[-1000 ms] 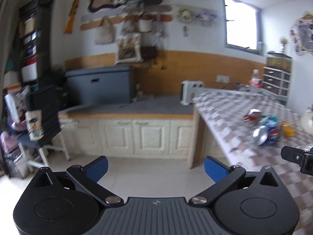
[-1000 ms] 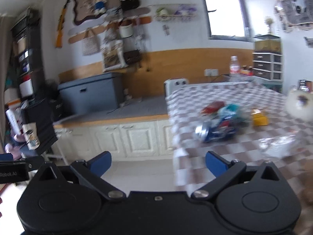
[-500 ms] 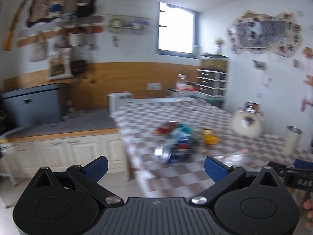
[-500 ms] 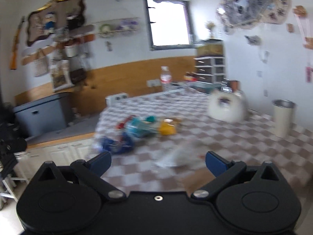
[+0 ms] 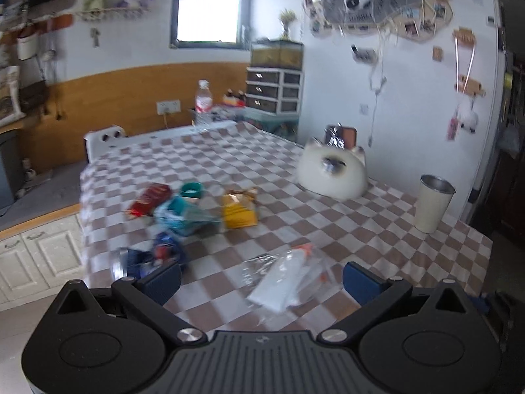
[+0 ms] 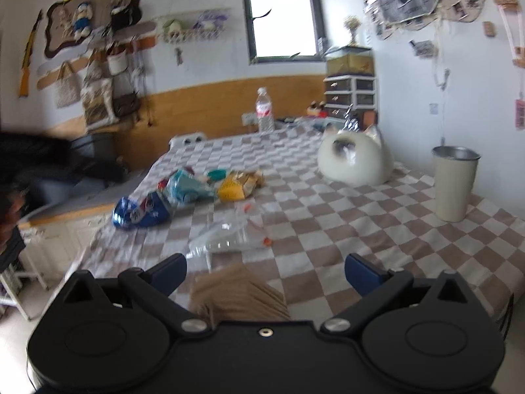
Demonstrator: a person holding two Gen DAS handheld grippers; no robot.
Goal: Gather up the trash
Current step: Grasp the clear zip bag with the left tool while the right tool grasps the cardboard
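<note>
Trash lies on the checkered table (image 5: 361,229): a clear plastic wrapper (image 5: 285,279) nearest me, a blue crushed packet (image 5: 154,256), a teal packet (image 5: 180,213), a yellow packet (image 5: 238,211) and a red packet (image 5: 149,198). My left gripper (image 5: 262,280) is open and empty, just short of the clear wrapper. In the right wrist view the clear wrapper (image 6: 226,236), blue packet (image 6: 141,211), teal packet (image 6: 187,187) and yellow packet (image 6: 238,185) show. My right gripper (image 6: 265,272) is open and empty above a brown paper piece (image 6: 239,298).
A white cat-shaped container (image 5: 333,172) and a cream tumbler (image 5: 433,207) stand at the table's right side; both also show in the right wrist view, container (image 6: 354,161) and tumbler (image 6: 454,184). A water bottle (image 6: 264,110) stands at the far end. Cabinets (image 5: 36,256) lie left.
Both cameras have swung right from the cabinets and counter to face the table. The trash now lies in front of both grippers and closer. Both grippers stay open.
</note>
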